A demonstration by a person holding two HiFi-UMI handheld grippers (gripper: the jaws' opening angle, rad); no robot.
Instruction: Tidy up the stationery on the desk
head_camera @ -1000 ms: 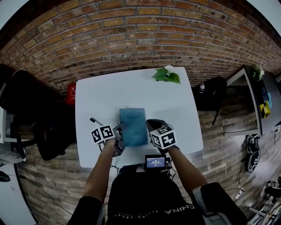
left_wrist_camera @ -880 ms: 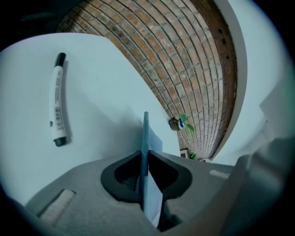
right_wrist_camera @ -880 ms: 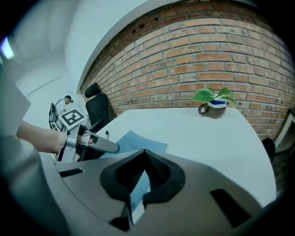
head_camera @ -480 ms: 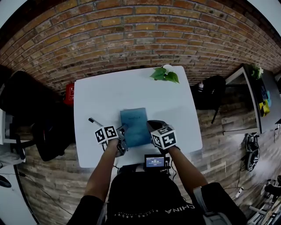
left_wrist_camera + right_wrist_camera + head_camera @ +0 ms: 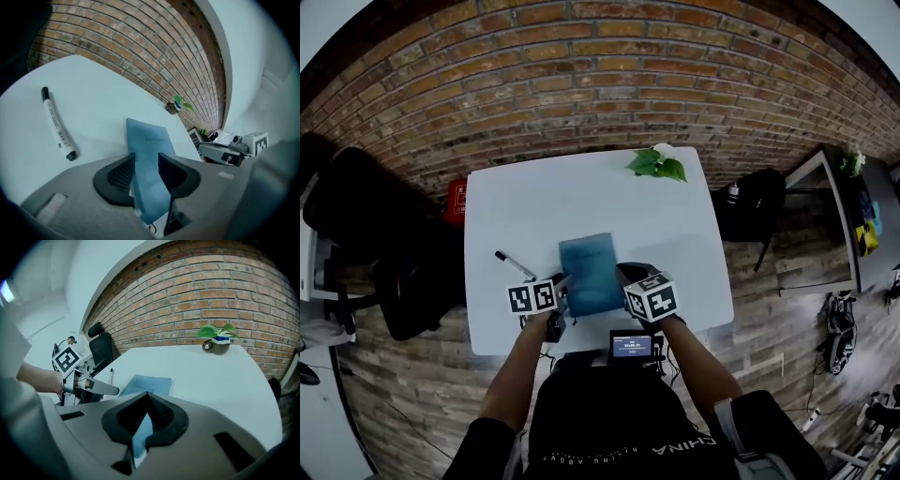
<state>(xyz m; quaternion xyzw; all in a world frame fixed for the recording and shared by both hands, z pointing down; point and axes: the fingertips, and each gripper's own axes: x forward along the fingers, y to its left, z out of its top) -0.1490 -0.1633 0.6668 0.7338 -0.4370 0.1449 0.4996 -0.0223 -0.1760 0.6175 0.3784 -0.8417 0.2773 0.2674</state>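
A blue notebook (image 5: 589, 272) lies on the white desk (image 5: 581, 197) near its front edge. My left gripper (image 5: 562, 284) is at the notebook's near left side. In the left gripper view the notebook (image 5: 147, 140) runs between the spread jaws of the left gripper (image 5: 145, 171), which have just been opening and do not press on it. My right gripper (image 5: 623, 274) is at the near right side. In the right gripper view the right gripper (image 5: 147, 397) has its tips together on the notebook's (image 5: 150, 383) near edge. A black-capped white marker (image 5: 514, 265) lies left of the notebook.
A small potted plant (image 5: 658, 161) stands at the desk's far right edge, against the brick wall. A phone with a lit screen (image 5: 632, 345) sits at the front edge by the person. A black chair (image 5: 366, 244) stands left of the desk and a dark bag (image 5: 750, 202) to its right.
The left gripper has rolled and shifted slightly right, so its marker cube now faces up. The right gripper and the notebook stayed where they were.
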